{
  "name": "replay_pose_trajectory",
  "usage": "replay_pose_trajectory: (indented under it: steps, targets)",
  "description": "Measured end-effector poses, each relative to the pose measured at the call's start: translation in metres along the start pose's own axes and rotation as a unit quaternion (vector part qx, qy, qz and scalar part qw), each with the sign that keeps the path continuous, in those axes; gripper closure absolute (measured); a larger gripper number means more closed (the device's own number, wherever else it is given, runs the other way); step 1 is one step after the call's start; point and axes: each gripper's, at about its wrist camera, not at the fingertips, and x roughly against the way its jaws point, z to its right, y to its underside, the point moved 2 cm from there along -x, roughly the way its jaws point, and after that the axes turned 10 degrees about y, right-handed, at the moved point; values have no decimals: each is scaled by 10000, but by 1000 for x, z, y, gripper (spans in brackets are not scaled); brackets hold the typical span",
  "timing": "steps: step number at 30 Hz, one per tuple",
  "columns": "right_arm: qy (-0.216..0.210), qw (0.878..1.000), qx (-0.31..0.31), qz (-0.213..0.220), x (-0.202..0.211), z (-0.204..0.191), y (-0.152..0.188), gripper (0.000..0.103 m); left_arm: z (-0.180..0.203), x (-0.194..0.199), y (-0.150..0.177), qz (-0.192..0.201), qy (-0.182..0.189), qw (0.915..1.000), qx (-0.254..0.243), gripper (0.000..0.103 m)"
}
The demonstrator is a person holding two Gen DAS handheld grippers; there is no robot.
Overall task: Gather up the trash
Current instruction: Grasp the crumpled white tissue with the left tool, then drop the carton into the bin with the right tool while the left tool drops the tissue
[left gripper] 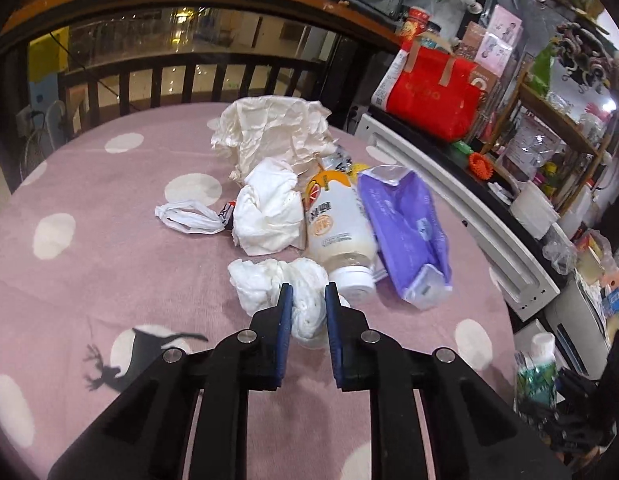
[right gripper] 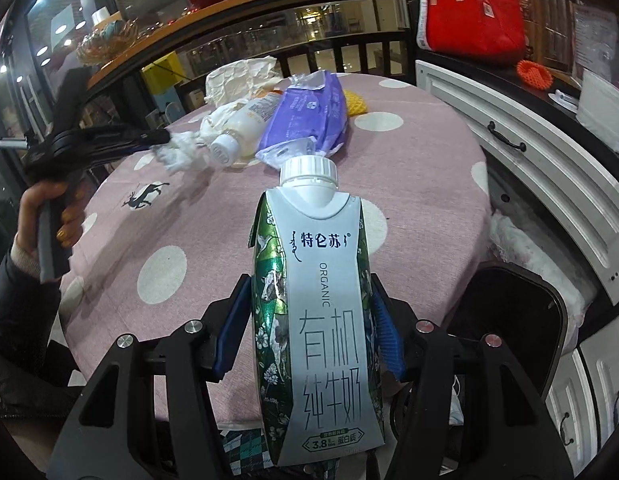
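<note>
On the pink dotted tablecloth [left gripper: 109, 240] lies a heap of trash: crumpled beige paper [left gripper: 269, 128], a balled white tissue [left gripper: 269, 208], a small white plastic bag [left gripper: 189, 218], a tipped plastic bottle [left gripper: 337, 224] and a purple pouch [left gripper: 405, 224]. My left gripper [left gripper: 308, 286] is shut on a white tissue wad [left gripper: 261, 284] at the near edge of the heap; the right wrist view shows that left gripper [right gripper: 165, 136] with the wad [right gripper: 177, 156] hanging from its tip. My right gripper [right gripper: 309, 280] is shut on an upright milk carton [right gripper: 313, 220], above the table's near side.
A dark bin [right gripper: 509, 320] stands below the table's right edge. White cabinet fronts [left gripper: 469, 208] curve along the right, with a red bag [left gripper: 433, 96] on top. A dark railing [left gripper: 189, 76] runs behind the table. A person's hand [right gripper: 49, 216] grips the left gripper's handle.
</note>
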Motion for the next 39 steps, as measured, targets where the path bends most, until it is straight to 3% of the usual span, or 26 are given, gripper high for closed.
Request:
replay_pose_trajectory:
  steps: [4, 11, 16, 21, 25, 31, 33, 39]
  targets:
    - [214, 9992, -328, 91, 12, 27, 6, 46, 27, 19, 10, 49, 313, 9992, -258, 86]
    - [1243, 9854, -1147, -213, 11, 109, 32, 46, 97, 15, 17, -126, 1208, 9900, -718, 86]
    - [1707, 9621, -1795, -1139, -39, 159, 64, 46, 156, -9, 31, -429, 1727, 9771, -1170, 86]
    - [1779, 9356, -2251, -2059, -107, 192, 102, 46, 209, -41, 53, -815, 2077, 9629, -1517, 86]
    - [1880, 9180, -2414, -2523, -143, 206, 121, 46, 241, -57, 72, -1060, 2163, 9530, -1837, 86]
    - [2007, 9052, -2550, -2743, -163, 218, 139, 46, 269, -82, 93, -1399, 2202, 9425, -2091, 86]
    - [2034, 9041, -2590, -2722, -163, 220, 142, 37, 276, -90, 100, -1491, 2197, 9395, -2164, 86]
    - [2236, 9176, -2465, -2172, -124, 220, 135, 35, 291, -113, 120, -1751, 2162, 9310, -2363, 86]
